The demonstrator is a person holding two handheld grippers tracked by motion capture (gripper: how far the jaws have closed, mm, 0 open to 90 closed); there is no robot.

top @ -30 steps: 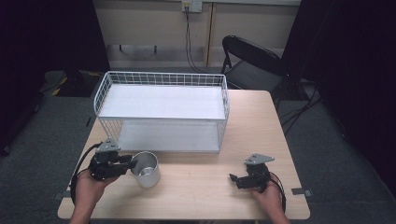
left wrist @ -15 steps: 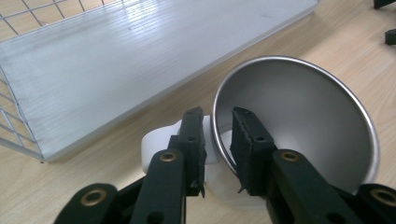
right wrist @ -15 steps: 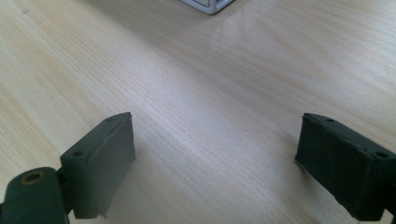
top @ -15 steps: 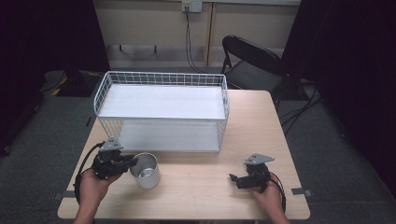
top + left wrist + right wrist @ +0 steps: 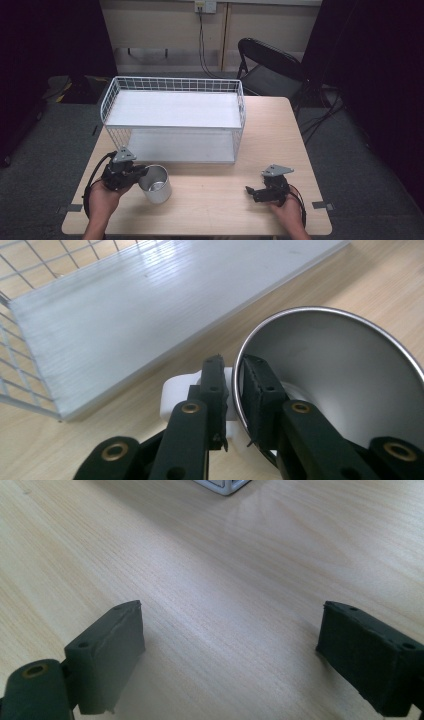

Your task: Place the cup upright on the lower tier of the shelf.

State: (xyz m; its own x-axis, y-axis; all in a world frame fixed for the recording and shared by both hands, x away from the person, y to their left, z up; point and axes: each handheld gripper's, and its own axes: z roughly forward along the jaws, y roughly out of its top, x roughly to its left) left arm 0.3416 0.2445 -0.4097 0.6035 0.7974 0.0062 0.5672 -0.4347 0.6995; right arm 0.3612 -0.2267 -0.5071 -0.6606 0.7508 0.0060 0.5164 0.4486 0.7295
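Change: left hand-held gripper [image 5: 232,390] jaws have just closed, now clamped on the steel cup [image 5: 155,183] rim, one jaw inside, one outside. Cup stands on tabletop [image 5: 220,200] before wire basket [image 5: 172,117]; likely ready to lift. Right hand-held gripper [image 5: 230,650]: jaws apart, idle.

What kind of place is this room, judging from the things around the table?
Probably a lab or studio for recording handling tasks, not a home: dark curtains around a bare wooden table, a folding chair, and cables at a wall socket.
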